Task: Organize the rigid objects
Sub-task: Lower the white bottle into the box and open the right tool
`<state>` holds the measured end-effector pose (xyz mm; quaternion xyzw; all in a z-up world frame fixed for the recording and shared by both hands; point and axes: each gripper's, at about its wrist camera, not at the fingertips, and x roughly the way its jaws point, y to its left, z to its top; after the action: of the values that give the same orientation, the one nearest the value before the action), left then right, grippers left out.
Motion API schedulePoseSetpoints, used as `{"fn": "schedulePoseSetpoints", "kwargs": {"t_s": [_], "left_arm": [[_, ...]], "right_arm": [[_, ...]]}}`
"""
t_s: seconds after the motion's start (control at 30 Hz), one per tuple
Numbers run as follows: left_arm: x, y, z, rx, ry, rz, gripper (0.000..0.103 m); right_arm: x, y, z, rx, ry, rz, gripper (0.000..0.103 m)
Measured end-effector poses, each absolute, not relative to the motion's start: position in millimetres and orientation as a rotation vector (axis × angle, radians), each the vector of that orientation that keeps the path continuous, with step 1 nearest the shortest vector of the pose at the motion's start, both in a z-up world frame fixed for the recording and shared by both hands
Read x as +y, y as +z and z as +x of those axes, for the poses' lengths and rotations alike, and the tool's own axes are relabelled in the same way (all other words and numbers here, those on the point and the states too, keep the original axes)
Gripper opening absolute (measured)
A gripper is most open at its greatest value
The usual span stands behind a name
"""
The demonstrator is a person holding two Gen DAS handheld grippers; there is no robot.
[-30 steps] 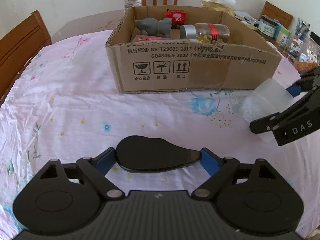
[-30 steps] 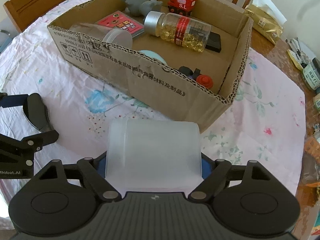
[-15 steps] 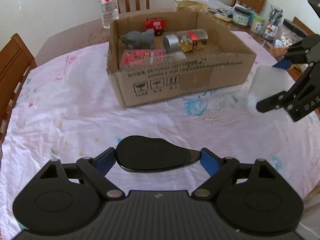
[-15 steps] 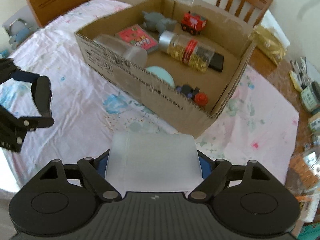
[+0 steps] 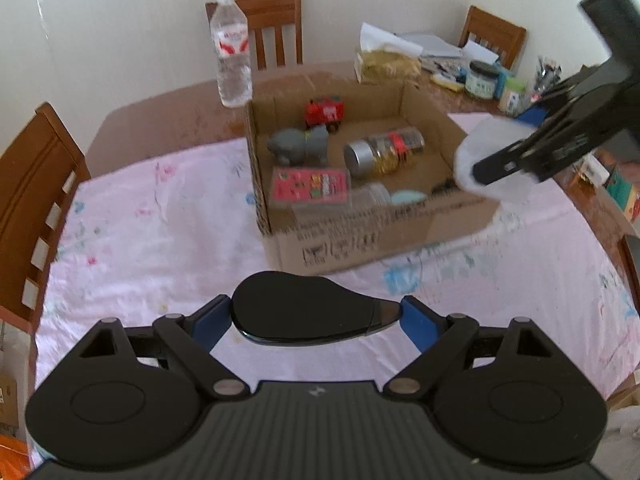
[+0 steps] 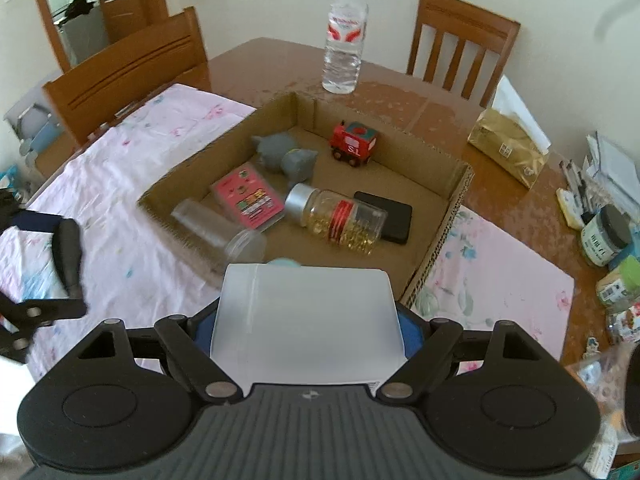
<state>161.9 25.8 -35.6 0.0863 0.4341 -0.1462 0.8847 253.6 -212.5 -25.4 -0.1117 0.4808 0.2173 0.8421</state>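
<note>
My left gripper (image 5: 316,316) is shut on a flat black oval case (image 5: 304,314), held above the pink cloth in front of the cardboard box (image 5: 380,236). My right gripper (image 6: 308,320) is shut on a frosted white plastic jar (image 6: 308,320), held in the air over the box's near right corner (image 6: 440,248). The jar also shows in the left wrist view (image 5: 486,160). The box holds a red toy train (image 6: 354,144), a grey toy animal (image 6: 286,156), a pink card pack (image 6: 248,200), a pill bottle (image 6: 340,220), a clear cup (image 6: 216,232) and a black block (image 6: 388,216).
A water bottle (image 6: 344,36) stands on the bare wood behind the box. A gold packet (image 6: 506,150), jars (image 6: 604,236) and clutter crowd the table's right side. Wooden chairs (image 6: 128,68) stand around the table. Pink floral cloth (image 5: 152,240) covers the table left of the box.
Both grippers have risen well above the table. The right gripper has carried the white jar up and forward over the box's edge. The left gripper still holds the black case.
</note>
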Motion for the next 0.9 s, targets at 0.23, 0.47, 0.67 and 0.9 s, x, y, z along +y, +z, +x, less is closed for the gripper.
{"fn": "schedulePoseSetpoints", "kwargs": {"t_s": [0.23,0.47,0.67,0.9], "left_arm": [[26.5,-18.9,177.8,0.857,-0.292,0.184,0.09],[18.5,-11.8,197.9,0.847,-0.317,0.196,0.09],[0.7,-7.1,221.6,0.833,-0.364,0.212,0.09],[-30.7,-4.4,260.7,0.823,-0.432,0.219,0.09]], "right_arm": [[-204.8,-53.5,289.8,1.041,0.404,-0.202,0.086],[-210.7,-52.8,297.0,1.004,0.361,-0.151,0.103],[-220.0,-39.0,271.5,1.01,0.324,-0.11,0.103],[-228.7,-26.2,235.8,0.998,0.224,-0.084,0.103]]}}
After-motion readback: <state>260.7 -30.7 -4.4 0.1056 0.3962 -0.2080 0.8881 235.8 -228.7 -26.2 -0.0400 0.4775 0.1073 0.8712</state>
